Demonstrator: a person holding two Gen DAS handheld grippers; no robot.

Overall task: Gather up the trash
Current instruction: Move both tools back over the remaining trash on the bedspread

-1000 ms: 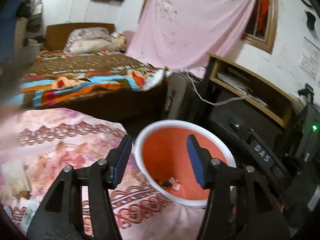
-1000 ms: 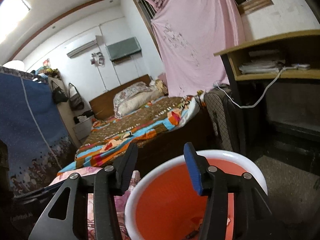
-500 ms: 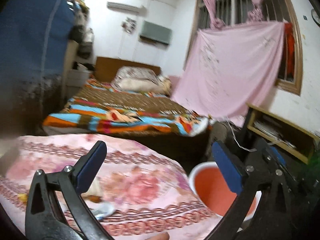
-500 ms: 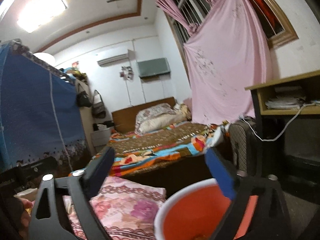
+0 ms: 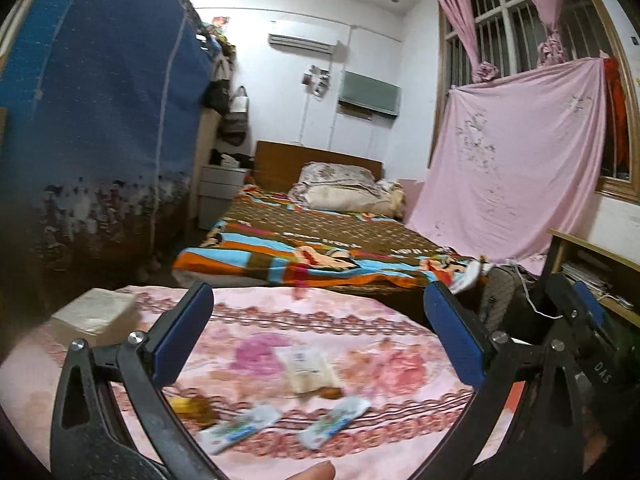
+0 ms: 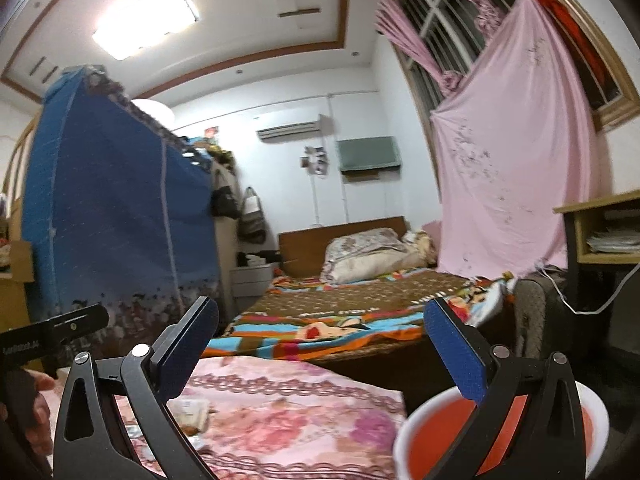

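Several pieces of trash lie on the pink flowered tablecloth (image 5: 360, 332): a pale wrapper (image 5: 310, 370), two white-blue wrappers (image 5: 242, 432) (image 5: 336, 426) and a yellow-brown scrap (image 5: 188, 406). My left gripper (image 5: 320, 340) is open and empty above them. My right gripper (image 6: 320, 344) is open and empty, above the table's right side beside the orange bin with a white rim (image 6: 440, 420). A wrapper (image 6: 192, 410) shows in the right wrist view too.
A pale box (image 5: 94, 314) sits at the table's far left. A bed with a colourful blanket (image 5: 320, 252) lies beyond the table. A blue fabric wardrobe (image 5: 100, 120) stands left, a wooden shelf unit (image 5: 600, 276) right. The other gripper (image 5: 576, 320) shows at right.
Both grippers have opened wide and lifted away from the bin. The left view has swung left from the bin to the table with the wrappers.
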